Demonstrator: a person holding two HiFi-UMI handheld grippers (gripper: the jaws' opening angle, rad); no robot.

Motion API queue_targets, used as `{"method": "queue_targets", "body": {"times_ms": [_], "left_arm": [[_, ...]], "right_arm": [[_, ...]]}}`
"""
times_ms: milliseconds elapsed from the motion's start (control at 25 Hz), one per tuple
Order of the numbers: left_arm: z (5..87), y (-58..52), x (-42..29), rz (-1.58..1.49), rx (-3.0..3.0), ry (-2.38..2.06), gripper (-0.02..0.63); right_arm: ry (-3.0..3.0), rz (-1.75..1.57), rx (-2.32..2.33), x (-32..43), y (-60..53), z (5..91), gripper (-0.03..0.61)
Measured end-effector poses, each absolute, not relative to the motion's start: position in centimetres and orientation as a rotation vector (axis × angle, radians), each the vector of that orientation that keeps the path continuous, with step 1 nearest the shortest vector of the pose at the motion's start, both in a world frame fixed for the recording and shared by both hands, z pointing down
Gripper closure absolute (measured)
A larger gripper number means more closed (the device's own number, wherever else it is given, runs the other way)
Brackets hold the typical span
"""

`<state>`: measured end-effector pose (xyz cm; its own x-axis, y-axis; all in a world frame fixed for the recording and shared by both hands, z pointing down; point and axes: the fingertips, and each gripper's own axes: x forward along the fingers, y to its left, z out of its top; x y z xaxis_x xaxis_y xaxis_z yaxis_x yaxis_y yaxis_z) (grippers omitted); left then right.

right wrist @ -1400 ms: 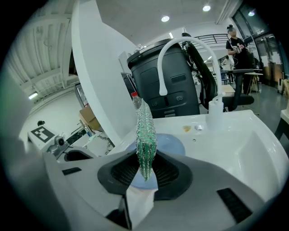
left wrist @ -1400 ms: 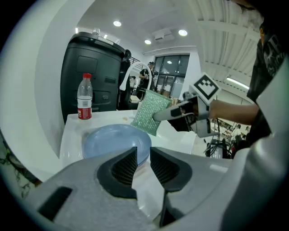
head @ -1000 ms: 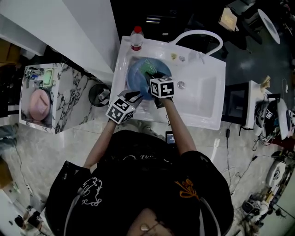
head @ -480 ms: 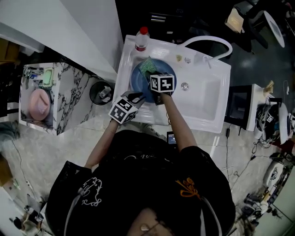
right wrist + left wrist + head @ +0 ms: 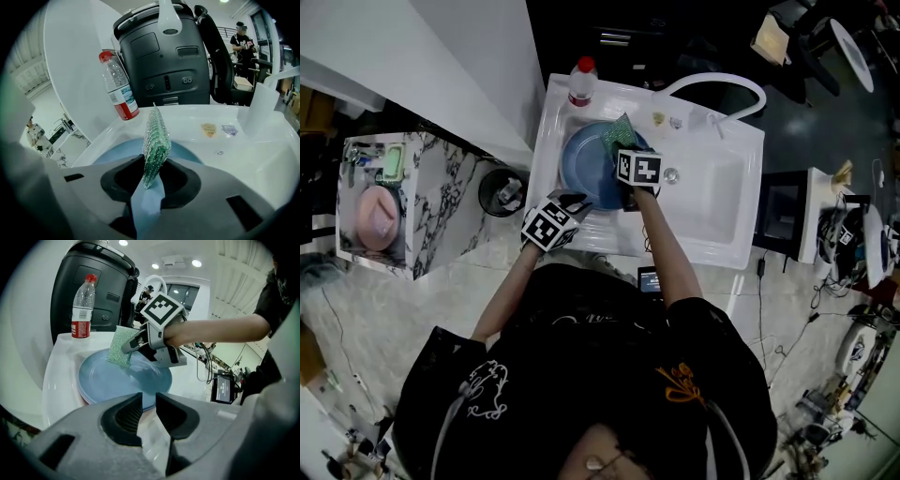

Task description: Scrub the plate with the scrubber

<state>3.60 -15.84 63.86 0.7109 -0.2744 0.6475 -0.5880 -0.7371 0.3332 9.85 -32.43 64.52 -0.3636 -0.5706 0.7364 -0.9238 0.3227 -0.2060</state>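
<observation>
A blue plate (image 5: 586,169) lies in the left basin of the white sink (image 5: 712,211). My right gripper (image 5: 624,145) is shut on a green scrubber (image 5: 623,126), which stands on edge over the plate's far right rim. In the right gripper view the scrubber (image 5: 155,138) sticks up between the jaws of that gripper (image 5: 152,176). The left gripper view shows the plate (image 5: 117,378), the scrubber (image 5: 119,351) and the right gripper (image 5: 137,344). My left gripper (image 5: 574,200) sits at the plate's near rim, with the jaws of this gripper (image 5: 143,404) closed on that rim.
A clear bottle with a red cap (image 5: 580,81) stands on the sink's back left corner. A white faucet (image 5: 712,86) arches over the back. A black machine (image 5: 168,61) stands behind the sink. A marble counter (image 5: 441,202) is to the left.
My right gripper has carried the scrubber rightward from the plate's far middle to its far right rim. My left gripper has stayed at the plate's near rim.
</observation>
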Motion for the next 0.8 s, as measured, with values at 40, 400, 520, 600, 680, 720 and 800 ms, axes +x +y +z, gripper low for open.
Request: {"method": "queue_targets", "body": {"times_ms": [40, 400, 520, 600, 680, 720, 800], "left_arm": [[64.0, -15.8, 3.6, 0.788, 2.383, -0.659, 0.531], [63.7, -15.9, 3.6, 0.783, 2.38, -0.677, 0.531], [63.7, -16.0, 3.6, 0.779, 2.385, -0.69, 0.531], [63.6, -16.1, 3.7, 0.754, 2.375, -0.701, 0.531], [63.6, -16.1, 3.7, 0.738, 2.355, -0.707, 0.531], [63.6, -16.0, 3.8, 0.741, 2.35, -0.706, 0.531], [63.6, -16.0, 3.8, 0.758, 2.352, -0.701, 0.531]], "right_arm": [[-2.034, 0.83, 1.323, 10.4, -32.5, 64.4, 0.486], [-1.886, 0.575, 1.401, 15.9, -31.8, 63.4, 0.486], [-1.869, 0.521, 1.397, 16.7, -31.5, 63.0, 0.486], [-1.881, 0.517, 1.393, 16.9, -31.5, 63.0, 0.486], [-1.894, 0.546, 1.395, 16.8, -31.3, 63.0, 0.486], [-1.907, 0.575, 1.395, 16.5, -31.1, 62.9, 0.486], [-1.951, 0.639, 1.38, 15.6, -30.5, 62.4, 0.486]]}}
